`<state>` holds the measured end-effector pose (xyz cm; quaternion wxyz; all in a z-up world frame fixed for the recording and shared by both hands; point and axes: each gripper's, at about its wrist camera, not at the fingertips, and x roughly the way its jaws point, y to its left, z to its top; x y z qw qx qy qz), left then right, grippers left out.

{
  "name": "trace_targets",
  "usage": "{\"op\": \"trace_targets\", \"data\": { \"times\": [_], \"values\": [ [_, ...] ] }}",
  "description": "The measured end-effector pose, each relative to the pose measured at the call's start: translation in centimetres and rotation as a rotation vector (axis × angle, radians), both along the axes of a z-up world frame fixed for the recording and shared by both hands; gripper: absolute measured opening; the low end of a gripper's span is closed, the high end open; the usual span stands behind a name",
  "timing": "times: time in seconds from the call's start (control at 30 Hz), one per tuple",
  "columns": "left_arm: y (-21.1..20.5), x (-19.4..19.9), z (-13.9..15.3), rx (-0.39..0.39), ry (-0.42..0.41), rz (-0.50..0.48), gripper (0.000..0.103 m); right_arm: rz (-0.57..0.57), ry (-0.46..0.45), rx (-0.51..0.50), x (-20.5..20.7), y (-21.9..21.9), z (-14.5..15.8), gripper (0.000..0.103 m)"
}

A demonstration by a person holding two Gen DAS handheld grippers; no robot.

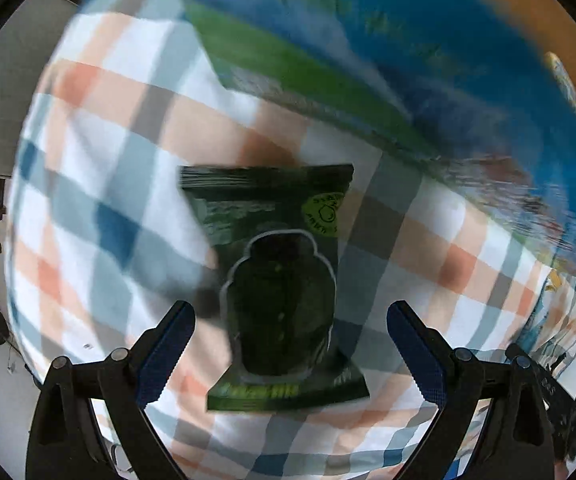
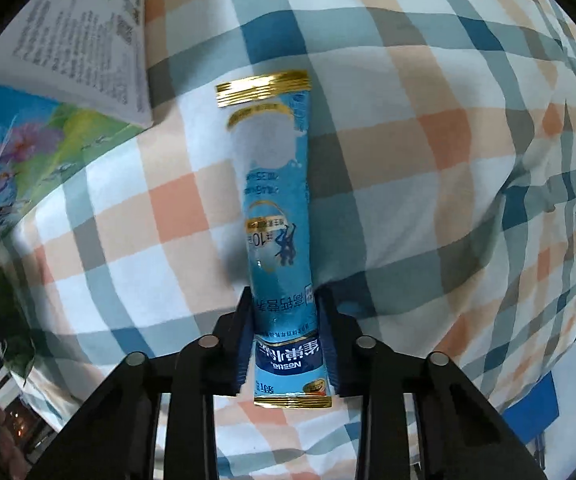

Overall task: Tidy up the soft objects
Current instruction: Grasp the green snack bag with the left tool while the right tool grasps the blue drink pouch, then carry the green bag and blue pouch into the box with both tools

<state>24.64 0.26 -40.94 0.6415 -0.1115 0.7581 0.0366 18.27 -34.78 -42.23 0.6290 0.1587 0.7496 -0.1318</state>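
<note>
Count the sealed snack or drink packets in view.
2. A dark green packet lies on the checked cloth between the open left tongs. A blue stick sachet is clamped in the right tongs. Others may be hidden.

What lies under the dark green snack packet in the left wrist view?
The checked cloth lies under the dark green snack packet, showing on all sides. Whatever is directly beneath the packet is covered.

Open checked cloth (image 2: 407, 140) right of the sachet (image 2: 276, 200); printed box (image 2: 68, 60) crowding far-left
</note>
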Motion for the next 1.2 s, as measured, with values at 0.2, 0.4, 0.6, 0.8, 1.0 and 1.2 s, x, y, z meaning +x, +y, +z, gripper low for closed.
{"op": "trace_targets", "data": {
  "times": [0.2,0.4,0.6,0.8,1.0,1.2],
  "values": [
    [-0.3,-0.1,-0.4,0.039,-0.045,-0.046,0.045,0.032,-0.015,0.07,-1.7,1.6,1.6,0.022],
    [-0.4,-2.4,1.2,0.046,-0.092,-0.087,0.035,0.096,-0.049,0.144,-3.3,5.1,3.9,0.016],
    [-2.0,-5.8,4.0,0.052,-0.156,-0.153,0.033,0.178,-0.089,0.181,-4.5,8.1,6.5,0.016],
    [-4.0,-7.9,9.6,0.027,-0.267,-0.23,0.033,0.251,-0.165,0.22,-4.0,10.0,11.3,0.016],
    [-4.3,-5.2,15.9,-0.032,-0.371,-0.277,0.033,0.294,-0.27,0.259,-2.7,10.9,17.7,0.016],
    [-4.9,-2.2,20.5,-0.05,-0.463,-0.299,0.033,0.304,-0.366,0.277,1.0,11.7,22.9,0.016]
  ]
}}
